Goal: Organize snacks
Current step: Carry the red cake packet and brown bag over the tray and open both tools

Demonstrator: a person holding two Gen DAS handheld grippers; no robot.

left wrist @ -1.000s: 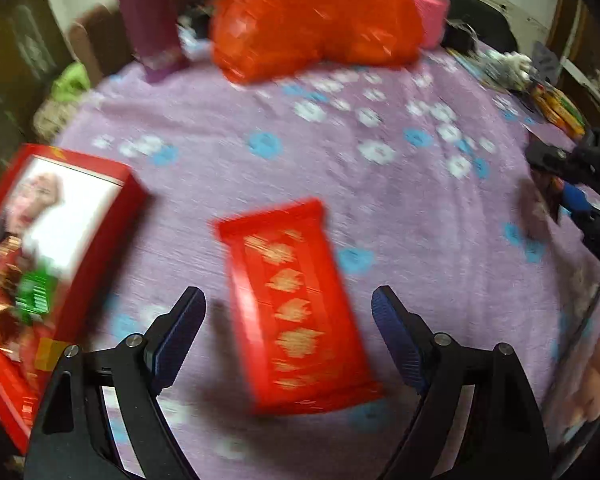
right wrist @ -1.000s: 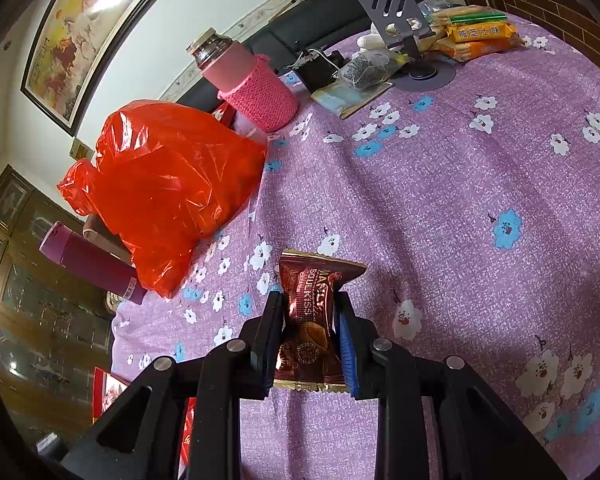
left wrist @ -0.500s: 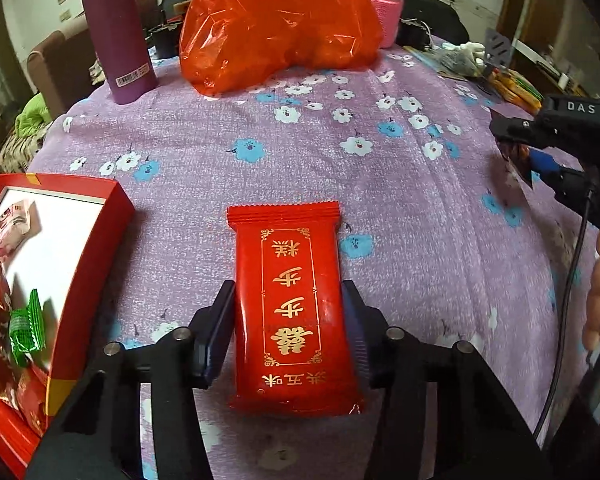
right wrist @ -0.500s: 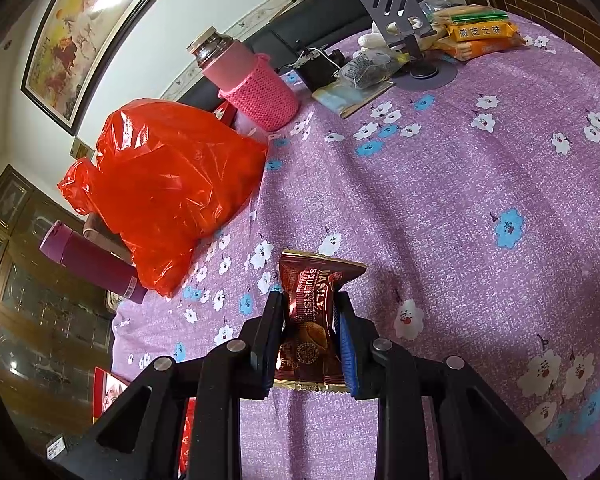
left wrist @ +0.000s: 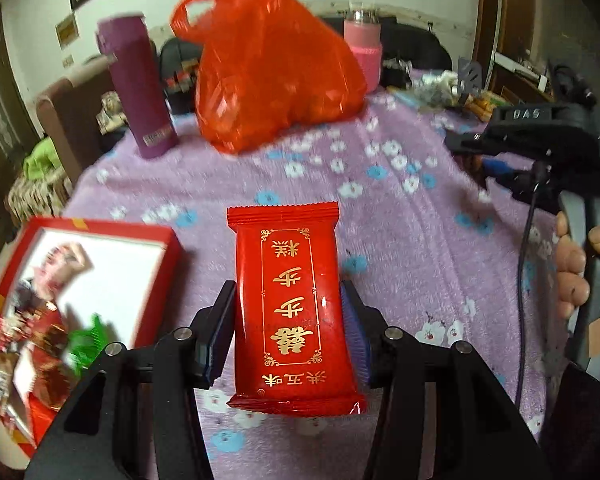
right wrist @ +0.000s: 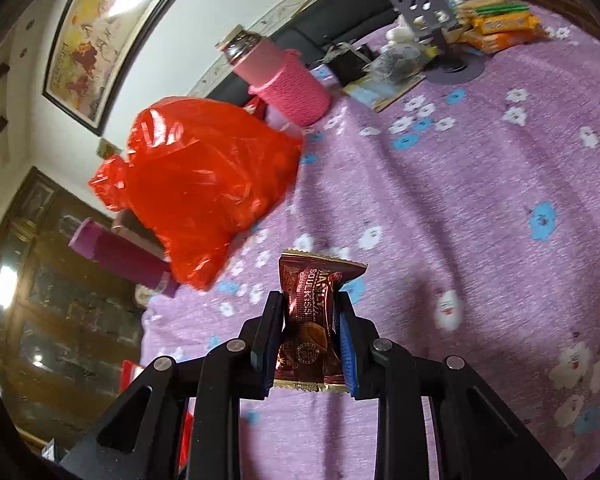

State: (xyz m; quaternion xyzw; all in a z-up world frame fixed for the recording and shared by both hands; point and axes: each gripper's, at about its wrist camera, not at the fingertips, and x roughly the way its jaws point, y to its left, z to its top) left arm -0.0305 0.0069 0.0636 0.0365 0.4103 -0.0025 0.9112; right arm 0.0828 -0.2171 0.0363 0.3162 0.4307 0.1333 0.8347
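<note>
My left gripper point(left wrist: 288, 326) is shut on a red snack packet point(left wrist: 292, 300) with gold lettering, lifted off the purple flowered tablecloth point(left wrist: 400, 240). To its left lies an open red box point(left wrist: 156, 236) holding several wrapped snacks. My right gripper point(right wrist: 310, 330) is shut on a dark red foil snack packet point(right wrist: 312, 312) held above the cloth. In the left wrist view the right gripper point(left wrist: 480, 156) shows at the right edge with a person's hand point(left wrist: 572, 272) on its handle.
A red plastic bag point(left wrist: 272, 76) sits at the back of the table, a purple flask point(left wrist: 138, 88) to its left and a pink-sleeved flask point(right wrist: 280, 80) to its right. Orange snack packs point(right wrist: 496, 28) and a grey phone stand point(right wrist: 424, 0) lie far right.
The left gripper closed on the red packet that lay on the cloth and raised it, tilting the view upward. The right gripper kept its packet and stayed put.
</note>
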